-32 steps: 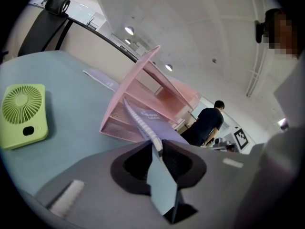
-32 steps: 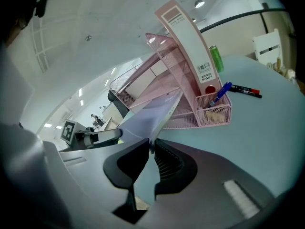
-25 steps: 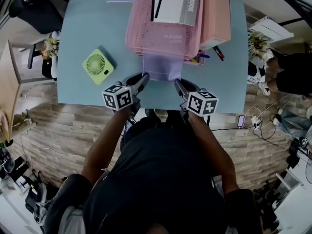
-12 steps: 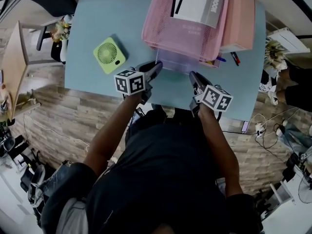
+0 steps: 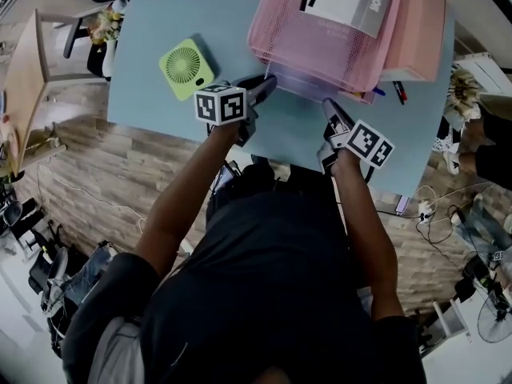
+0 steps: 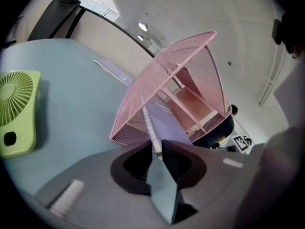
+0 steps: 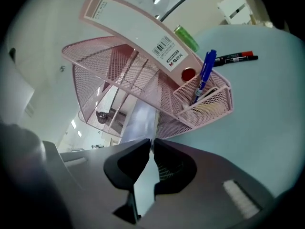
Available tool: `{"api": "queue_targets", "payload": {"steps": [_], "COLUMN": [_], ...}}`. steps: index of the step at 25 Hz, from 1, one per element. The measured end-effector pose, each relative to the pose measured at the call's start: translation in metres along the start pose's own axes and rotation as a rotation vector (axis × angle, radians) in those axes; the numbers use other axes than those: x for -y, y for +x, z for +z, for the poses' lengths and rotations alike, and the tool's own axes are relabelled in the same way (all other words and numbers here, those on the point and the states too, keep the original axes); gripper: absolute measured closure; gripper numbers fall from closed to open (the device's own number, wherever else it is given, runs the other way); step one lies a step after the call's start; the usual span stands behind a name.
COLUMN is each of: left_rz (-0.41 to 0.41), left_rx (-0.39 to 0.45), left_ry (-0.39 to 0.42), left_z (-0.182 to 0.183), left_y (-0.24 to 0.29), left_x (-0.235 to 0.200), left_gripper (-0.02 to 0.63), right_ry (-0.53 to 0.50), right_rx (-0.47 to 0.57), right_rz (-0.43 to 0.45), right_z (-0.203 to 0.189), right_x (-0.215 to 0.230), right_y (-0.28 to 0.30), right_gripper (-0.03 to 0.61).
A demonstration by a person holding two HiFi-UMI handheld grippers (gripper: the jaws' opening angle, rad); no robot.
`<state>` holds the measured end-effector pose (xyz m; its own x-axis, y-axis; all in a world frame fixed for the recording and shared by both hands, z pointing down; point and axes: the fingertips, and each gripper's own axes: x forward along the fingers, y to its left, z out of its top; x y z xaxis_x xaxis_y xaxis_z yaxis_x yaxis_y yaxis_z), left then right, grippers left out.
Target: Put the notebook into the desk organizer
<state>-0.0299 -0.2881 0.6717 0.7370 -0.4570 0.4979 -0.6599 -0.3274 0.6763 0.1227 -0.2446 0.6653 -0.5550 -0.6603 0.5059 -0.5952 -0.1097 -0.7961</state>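
Lavender notebook, thin and soft-covered, at upper centre of the head view. Its far end is already inside the lowest tier of the pink wire-mesh desk organizer, and its near end projects toward the person over the pale blue surface.

Left claw: jaws clamped on the notebook's near left corner. The white page edge enters between the tips in the left gripper view.

Right claw: jaws together at the near right corner. In the right gripper view the lavender cover runs up to the tips, but whether any of it is pinched cannot be told.

Handling, as judged: a light, moderately flexible book that should slide easily over the smooth surface. It may bow or skew if pushed from one corner alone, and the loose page edge could snag on the mesh at the tier's mouth. The near edge, taken at both corners, appears the best hold, since it keeps the book square to the opening during a level push. A firm pinch is needed because the cover looks smooth.

Also shown: green fan, left of the left claw and apart from it; blue pen upright in the organizer's side cup; markers lying on the surface at right.
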Motion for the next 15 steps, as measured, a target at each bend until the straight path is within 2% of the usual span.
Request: {"api": "queue_targets", "payload": {"steps": [5, 10, 15], "left_rz": [-0.015, -0.066, -0.097], "left_rx": [-0.001, -0.006, -0.009], "left_ry": [-0.034, -0.113, -0.112], "left_z": [0.004, 0.005, 0.008], "left_y": [0.004, 0.01, 0.011], "left_x": [-0.006, -0.011, -0.012], "left_gripper": [0.486, 0.474, 0.466], "right_ry": [0.065, 0.102, 0.106], "right_rx": [0.01, 0.032, 0.051], "right_rz": [0.008, 0.001, 0.019], "right_z": [0.003, 0.007, 0.009], "right_x": [0.0, 0.002, -0.001], "right_y": [0.004, 0.01, 0.013], "right_gripper": [0.548, 0.548, 0.545]}}
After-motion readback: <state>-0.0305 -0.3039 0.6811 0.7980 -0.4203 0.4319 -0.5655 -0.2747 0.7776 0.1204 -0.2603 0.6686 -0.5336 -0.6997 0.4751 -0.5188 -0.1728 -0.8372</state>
